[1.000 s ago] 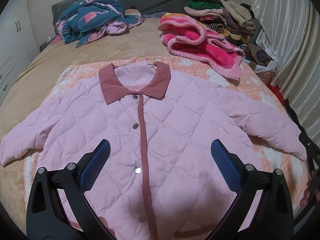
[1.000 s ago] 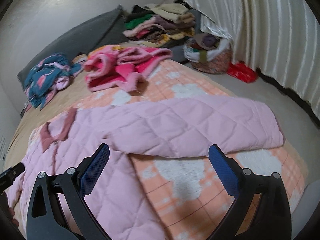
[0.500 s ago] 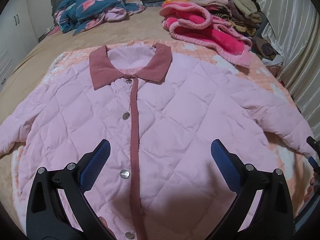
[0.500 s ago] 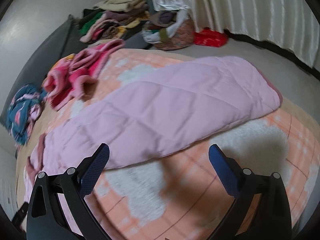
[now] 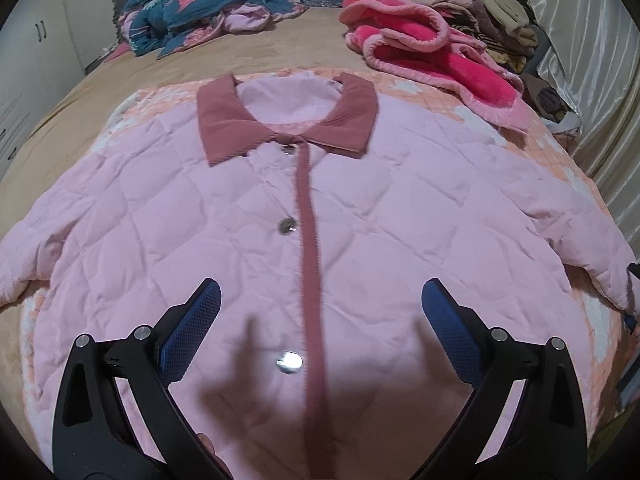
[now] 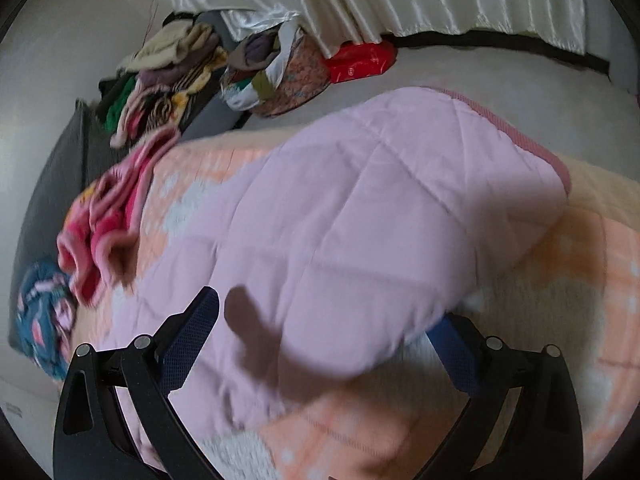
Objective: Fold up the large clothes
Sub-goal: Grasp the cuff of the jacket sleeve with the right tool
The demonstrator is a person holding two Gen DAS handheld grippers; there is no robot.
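1. Lying flat and buttoned on the bed, the pink quilted jacket is spread front-up with both sleeves out; folding has barely begun.
2. Its right sleeve reaches toward the bed's edge; the next move, I judge, is pinching it and carrying it across the chest.
3. The right gripper straddles that sleeve, jaws wide, nothing clamped.
4. The left gripper hovers over the placket, jaws wide, empty.

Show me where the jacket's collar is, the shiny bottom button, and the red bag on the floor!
collar (image 5: 228, 128): left wrist view, on its left flap.
bottom button (image 5: 289, 361): left wrist view, middle of the silver snap.
red bag (image 6: 360, 60): right wrist view, middle of its front, below the curtain.
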